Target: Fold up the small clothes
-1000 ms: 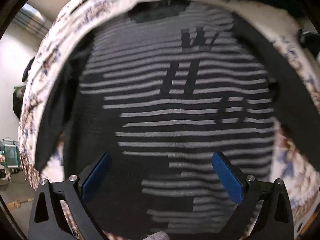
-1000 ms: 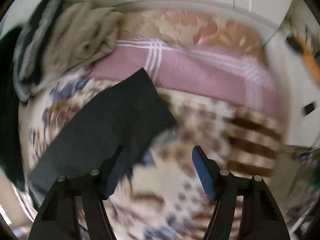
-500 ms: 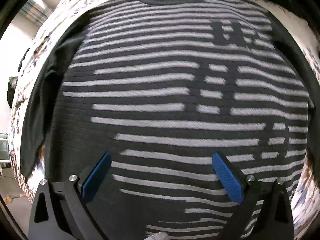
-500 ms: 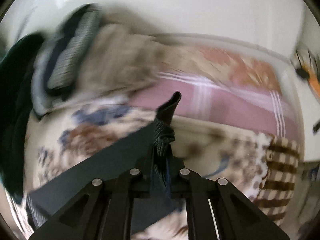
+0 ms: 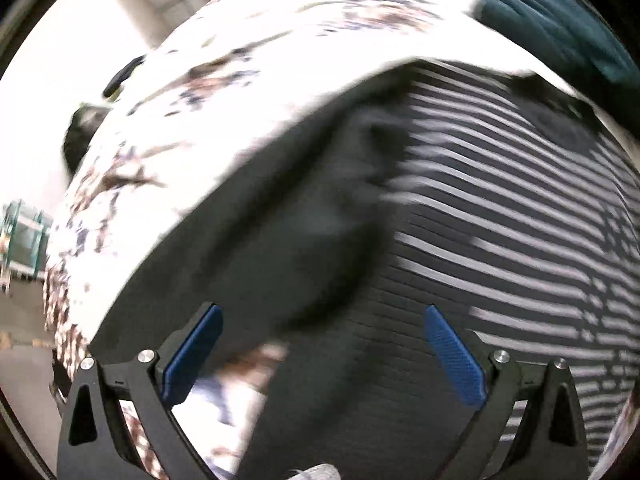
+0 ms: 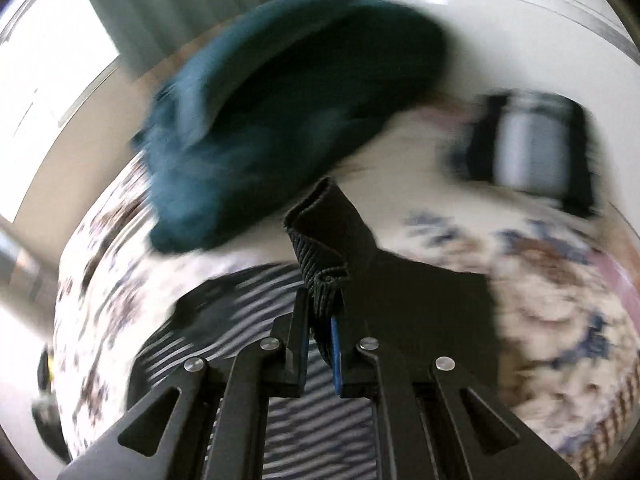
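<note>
A black sweater with grey stripes lies flat on a floral bedspread. Its plain black left sleeve runs out to the left in the left wrist view. My left gripper is open and hovers just above the sleeve and the sweater's side. My right gripper is shut on the ribbed black cuff of the other sleeve and holds it raised above the striped body.
A dark teal garment lies bunched at the head of the bed; it also shows in the left wrist view. A folded striped garment lies at the far right. The bed's left edge drops to the floor.
My right gripper closed on the sleeve cuff, lifted it and swung left over the sweater. My left gripper moved from above the sweater's chest to its left sleeve and stayed open.
</note>
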Demonstrator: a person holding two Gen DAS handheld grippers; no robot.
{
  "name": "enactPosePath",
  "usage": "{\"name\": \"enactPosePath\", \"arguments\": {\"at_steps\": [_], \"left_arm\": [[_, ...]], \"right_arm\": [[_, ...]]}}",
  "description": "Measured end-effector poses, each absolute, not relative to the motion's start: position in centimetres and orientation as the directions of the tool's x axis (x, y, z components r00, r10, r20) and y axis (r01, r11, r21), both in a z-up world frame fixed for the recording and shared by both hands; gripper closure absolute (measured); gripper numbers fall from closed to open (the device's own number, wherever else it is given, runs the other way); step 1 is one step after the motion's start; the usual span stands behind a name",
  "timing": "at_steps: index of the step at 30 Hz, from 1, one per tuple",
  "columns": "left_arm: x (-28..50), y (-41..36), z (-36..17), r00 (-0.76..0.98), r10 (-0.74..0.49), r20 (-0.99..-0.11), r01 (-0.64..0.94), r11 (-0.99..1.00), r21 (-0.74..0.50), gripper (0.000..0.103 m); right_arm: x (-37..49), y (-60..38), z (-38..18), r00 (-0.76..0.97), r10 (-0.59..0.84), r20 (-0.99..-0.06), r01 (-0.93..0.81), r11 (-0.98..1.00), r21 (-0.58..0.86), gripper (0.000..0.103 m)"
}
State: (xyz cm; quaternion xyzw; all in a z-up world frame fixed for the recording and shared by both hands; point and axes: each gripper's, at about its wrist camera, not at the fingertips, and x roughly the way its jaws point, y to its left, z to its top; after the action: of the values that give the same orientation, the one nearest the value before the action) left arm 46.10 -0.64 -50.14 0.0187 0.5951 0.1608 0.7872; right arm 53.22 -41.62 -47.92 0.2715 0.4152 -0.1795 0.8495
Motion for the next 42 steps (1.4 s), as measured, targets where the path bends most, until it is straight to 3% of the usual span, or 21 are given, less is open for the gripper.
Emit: {"name": "enactPosePath", "arguments": {"at_steps": [5, 11, 17, 20, 21, 22, 23, 25, 27, 29, 33, 37, 42], "left_arm": [[45.6, 7.4, -50.2, 0.223, 0.328, -0.918, -0.337, 0.91, 0.243, 0.0], [43.4, 14.1, -51.1, 0.171, 0.37, -0.913, -0.409, 0.87, 0.276, 0.0], [41.4, 18.6, -52.5, 0.12, 0.366, -0.923, -0.463, 0.843, 0.274, 0.0], [40.7, 19.7, -52.8, 0.105, 0.35, -0.931, -0.489, 0.833, 0.258, 0.0], [40.5, 20.1, -52.7, 0.104, 0.341, -0.934, -0.498, 0.831, 0.248, 0.0], [40.1, 20.5, -52.4, 0.107, 0.331, -0.938, -0.511, 0.827, 0.234, 0.0], [39.4, 21.0, -52.1, 0.111, 0.322, -0.94, -0.528, 0.821, 0.219, 0.0], [37.9, 21.7, -51.4, 0.115, 0.296, -0.948, -0.56, 0.808, 0.184, 0.0], [35.6, 22.9, -51.1, 0.1, 0.257, -0.961, -0.604, 0.783, 0.147, 0.0], [33.5, 23.9, -51.4, 0.081, 0.197, -0.977, -0.648, 0.755, 0.099, 0.0], [28.2, 27.1, -53.4, 0.092, -0.033, -0.995, -0.788, 0.609, -0.093, 0.0], [24.9, 29.6, -56.9, 0.172, -0.18, -0.968, -0.894, 0.385, -0.23, 0.002], [24.1, 32.2, -60.5, 0.292, -0.221, -0.93, -0.944, 0.088, -0.317, 0.002]], "right_arm": [[61.5, -23.6, -51.7, 0.568, 0.055, -0.821, 0.289, 0.921, 0.262, 0.094], [64.8, -6.7, -61.4, 0.423, 0.07, -0.904, 0.066, 0.992, 0.108, 0.094], [64.3, 0.6, -65.0, 0.37, 0.052, -0.928, 0.007, 0.998, 0.059, 0.094], [64.5, 1.0, -66.3, 0.259, 0.068, -0.964, -0.004, 0.998, 0.069, 0.092], [64.7, 0.6, -66.2, 0.239, 0.089, -0.967, 0.004, 0.996, 0.093, 0.089], [64.5, 0.0, -66.0, 0.216, 0.119, -0.969, 0.013, 0.992, 0.125, 0.074], [63.7, -1.4, -65.3, 0.199, 0.148, -0.969, 0.04, 0.986, 0.159, 0.05], [62.2, -3.9, -63.8, 0.218, 0.163, -0.962, 0.088, 0.979, 0.186, 0.029], [59.9, -6.8, -61.9, 0.247, 0.109, -0.963, 0.123, 0.982, 0.143, 0.022], [57.4, -9.4, -60.6, 0.26, 0.04, -0.965, 0.149, 0.986, 0.081, 0.001], [53.3, -13.8, -59.6, 0.245, -0.086, -0.966, 0.18, 0.983, -0.041, 0.0], [50.7, -16.6, -60.3, 0.199, -0.132, -0.971, 0.172, 0.98, -0.098, 0.0], [48.5, -17.7, -61.9, 0.155, -0.133, -0.979, 0.17, 0.98, -0.106, 0.0]]}}
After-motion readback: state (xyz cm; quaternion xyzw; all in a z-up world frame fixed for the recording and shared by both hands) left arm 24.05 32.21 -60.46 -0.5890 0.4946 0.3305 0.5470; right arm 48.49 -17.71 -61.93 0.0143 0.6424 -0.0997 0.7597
